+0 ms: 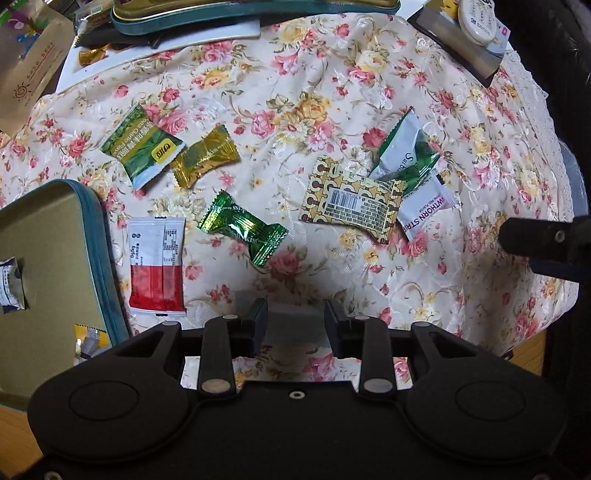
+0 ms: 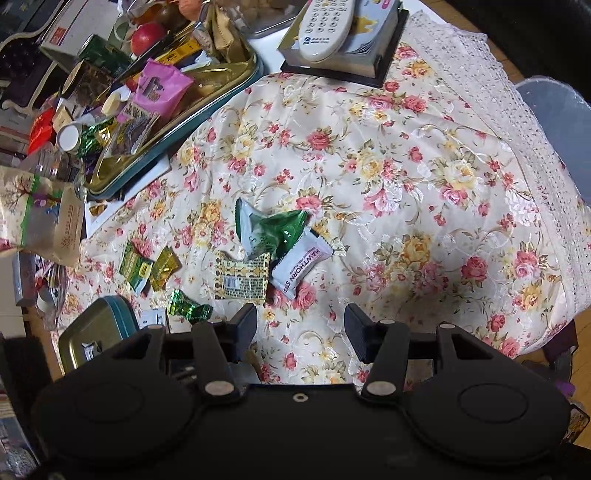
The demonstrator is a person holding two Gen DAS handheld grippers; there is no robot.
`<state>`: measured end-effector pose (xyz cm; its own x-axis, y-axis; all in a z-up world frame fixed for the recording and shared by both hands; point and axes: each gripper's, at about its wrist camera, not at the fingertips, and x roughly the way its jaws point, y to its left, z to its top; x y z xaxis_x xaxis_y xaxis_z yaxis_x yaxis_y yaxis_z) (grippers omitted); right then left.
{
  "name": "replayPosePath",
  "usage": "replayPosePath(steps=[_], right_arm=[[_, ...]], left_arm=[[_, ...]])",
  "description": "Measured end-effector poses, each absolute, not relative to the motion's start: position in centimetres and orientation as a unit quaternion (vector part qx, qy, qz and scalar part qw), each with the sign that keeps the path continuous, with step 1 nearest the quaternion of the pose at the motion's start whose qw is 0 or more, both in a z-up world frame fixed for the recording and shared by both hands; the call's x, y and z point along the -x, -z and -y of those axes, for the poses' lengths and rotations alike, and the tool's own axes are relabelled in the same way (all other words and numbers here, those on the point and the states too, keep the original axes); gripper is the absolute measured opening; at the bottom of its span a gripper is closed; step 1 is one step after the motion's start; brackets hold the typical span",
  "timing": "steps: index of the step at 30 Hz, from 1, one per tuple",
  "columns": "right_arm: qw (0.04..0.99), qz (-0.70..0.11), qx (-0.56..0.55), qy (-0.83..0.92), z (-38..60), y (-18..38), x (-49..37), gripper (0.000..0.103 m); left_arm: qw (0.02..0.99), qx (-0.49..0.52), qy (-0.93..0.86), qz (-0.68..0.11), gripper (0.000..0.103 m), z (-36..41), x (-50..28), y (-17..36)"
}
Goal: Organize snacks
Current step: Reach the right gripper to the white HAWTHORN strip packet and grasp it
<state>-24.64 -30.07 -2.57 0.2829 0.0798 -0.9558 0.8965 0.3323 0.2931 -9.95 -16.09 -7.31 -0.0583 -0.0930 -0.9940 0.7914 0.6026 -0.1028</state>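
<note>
Left wrist view: our left gripper (image 1: 295, 321) hangs apart, empty, over the floral cloth (image 1: 332, 92). Green candy (image 1: 242, 227) at twelve o'clock, red sachet (image 1: 157, 264) at ten, tin (image 1: 55, 258) at nine. Right gripper (image 2: 301, 332) apart, empty; hawthorn packet (image 2: 301, 262) at twelve.

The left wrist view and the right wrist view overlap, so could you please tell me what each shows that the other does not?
Only the left wrist view shows the whole red and white sachet beside the teal tin. Only the right wrist view shows the remote control on a book and the pink packet in the crowded tray. Both show the green twisted candy, the barcode packet and the floral tablecloth.
</note>
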Motion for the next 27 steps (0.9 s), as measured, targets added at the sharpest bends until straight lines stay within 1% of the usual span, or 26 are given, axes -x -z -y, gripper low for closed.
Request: replayPosePath(steps=[3,7,11,15,19,24,27], right_arm=[[0.635,-0.498,-0.487,0.333,30.8,2.7,24.9,0.056],[0.62,-0.492,-0.495,0.359,31.6,3.9,25.0,0.056],[0.597,-0.486,-0.529,0.358,31.7,6.0,24.7,0.047],[0.577,-0.478,-0.555,0.361,31.5,7.7,24.2,0.041],[0.578,-0.472,-0.552,0.373,31.5,8.5,23.1,0.039],[0.566,-0.489,-0.538,0.388,31.6,10.0,21.3,0.025],[0.553,-0.497,-0.541,0.394,31.5,11.3,20.8,0.023]], left_arm=[[0.64,-0.242,0.338,-0.646,0.042,16.1,8.8,6.9],[0.68,-0.218,0.299,-0.633,0.042,15.6,7.0,5.6],[0.699,-0.218,0.28,-0.621,0.042,15.1,6.2,5.0],[0.689,-0.198,0.29,-0.634,0.042,14.5,5.7,4.8],[0.695,-0.197,0.29,-0.628,0.042,14.0,5.3,4.3],[0.697,-0.195,0.291,-0.626,0.042,12.6,4.6,4.0],[0.696,-0.188,0.29,-0.629,0.042,11.9,4.0,3.8]])
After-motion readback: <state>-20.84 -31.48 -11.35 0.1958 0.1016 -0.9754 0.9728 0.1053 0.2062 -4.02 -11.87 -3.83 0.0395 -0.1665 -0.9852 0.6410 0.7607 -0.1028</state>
